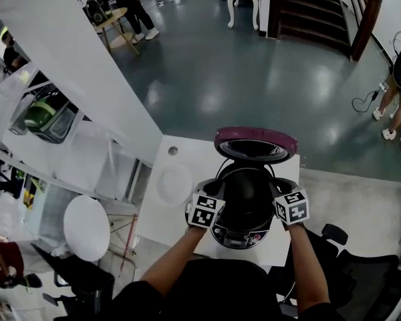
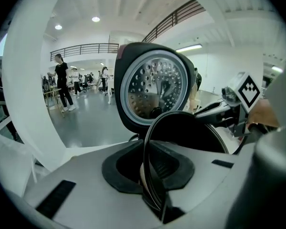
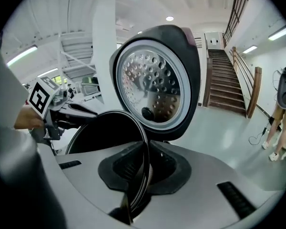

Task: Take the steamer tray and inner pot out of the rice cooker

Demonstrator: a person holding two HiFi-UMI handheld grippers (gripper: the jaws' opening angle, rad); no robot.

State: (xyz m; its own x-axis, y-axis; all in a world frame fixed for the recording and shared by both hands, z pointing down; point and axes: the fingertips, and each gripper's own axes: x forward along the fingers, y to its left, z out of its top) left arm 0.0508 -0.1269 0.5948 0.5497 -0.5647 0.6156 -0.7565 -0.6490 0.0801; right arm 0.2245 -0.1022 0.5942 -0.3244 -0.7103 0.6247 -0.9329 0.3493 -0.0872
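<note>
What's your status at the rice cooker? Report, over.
Both shut: left gripper and right gripper on inner pot rim, opposite sides. Cooker lid open. Nothing seen blocking the way up.

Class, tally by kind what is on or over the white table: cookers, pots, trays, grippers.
rice cooker: 1
inner pot: 1
white round tray: 1
grippers: 2 (left gripper, right gripper)
Total: 5
</note>
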